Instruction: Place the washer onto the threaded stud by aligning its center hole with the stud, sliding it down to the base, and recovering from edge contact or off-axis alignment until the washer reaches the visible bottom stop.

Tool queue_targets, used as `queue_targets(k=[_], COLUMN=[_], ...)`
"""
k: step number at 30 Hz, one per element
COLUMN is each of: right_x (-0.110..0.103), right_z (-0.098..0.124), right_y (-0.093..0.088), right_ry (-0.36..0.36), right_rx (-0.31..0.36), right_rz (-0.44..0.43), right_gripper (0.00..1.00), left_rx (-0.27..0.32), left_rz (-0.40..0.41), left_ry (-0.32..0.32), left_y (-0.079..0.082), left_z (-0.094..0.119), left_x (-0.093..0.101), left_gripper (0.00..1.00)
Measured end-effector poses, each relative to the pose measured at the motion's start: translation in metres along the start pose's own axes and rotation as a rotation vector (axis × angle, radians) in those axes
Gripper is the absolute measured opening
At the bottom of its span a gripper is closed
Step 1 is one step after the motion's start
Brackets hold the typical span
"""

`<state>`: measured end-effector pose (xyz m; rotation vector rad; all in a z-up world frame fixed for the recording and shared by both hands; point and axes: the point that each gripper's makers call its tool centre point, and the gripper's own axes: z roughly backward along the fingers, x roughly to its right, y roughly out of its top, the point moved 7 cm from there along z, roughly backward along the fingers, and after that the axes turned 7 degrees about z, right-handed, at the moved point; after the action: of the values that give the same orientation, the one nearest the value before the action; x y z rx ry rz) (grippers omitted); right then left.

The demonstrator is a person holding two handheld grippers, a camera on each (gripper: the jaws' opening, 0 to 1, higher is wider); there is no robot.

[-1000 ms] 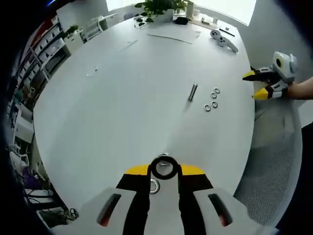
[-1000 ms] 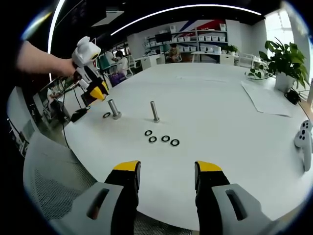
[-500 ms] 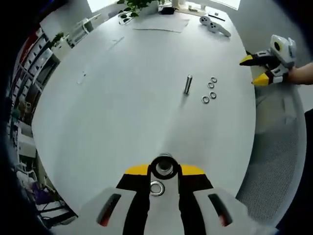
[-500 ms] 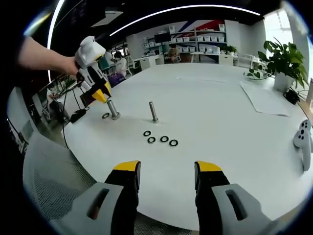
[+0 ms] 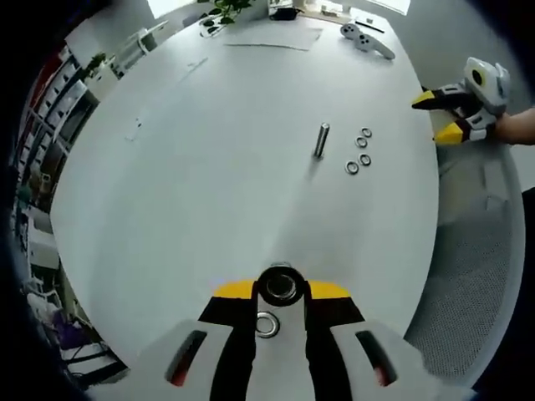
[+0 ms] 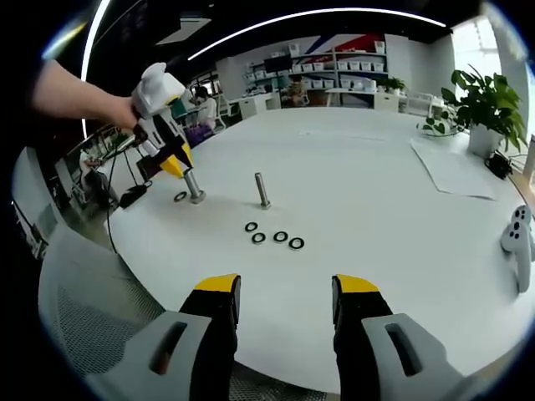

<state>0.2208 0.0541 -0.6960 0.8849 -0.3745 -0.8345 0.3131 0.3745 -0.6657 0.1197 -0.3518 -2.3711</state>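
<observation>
My left gripper (image 5: 281,290) is shut on a dark washer (image 5: 281,286), which it holds right over a metal threaded stud (image 6: 194,185). A hand holds this gripper (image 6: 171,159) at the stud's top in the right gripper view. Another washer (image 5: 267,324) lies flat on the white table beside that stud's base (image 6: 180,197). A second stud (image 6: 262,190) stands upright further in, with several loose washers (image 6: 273,238) in a row near it. My right gripper (image 6: 280,294) hangs open with nothing between its fingers at the table's near edge, and it also shows at the far right (image 5: 445,115).
The round white table (image 6: 376,209) carries a sheet of paper (image 6: 456,171), a potted plant (image 6: 485,100) and a white game controller (image 6: 518,238) on the right. A grey mesh chair (image 6: 84,317) stands by the edge. Shelves line the far wall.
The left gripper has shifted slightly toward the stud while keeping the washer. The right gripper has stayed open in place.
</observation>
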Motion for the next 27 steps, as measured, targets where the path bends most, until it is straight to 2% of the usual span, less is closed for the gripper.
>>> queue_targets(k=[27], right_x=[0.001], right_z=[-0.001], right_y=[-0.001], right_ry=[-0.003], right_rx=[-0.013], right_rz=[0.009], right_gripper=[0.46], left_rx=[-0.114], left_rz=[-0.059], left_ry=[0.0], left_y=[-0.003], left_z=[-0.045], left_x=[-0.001], left_gripper=[0.19])
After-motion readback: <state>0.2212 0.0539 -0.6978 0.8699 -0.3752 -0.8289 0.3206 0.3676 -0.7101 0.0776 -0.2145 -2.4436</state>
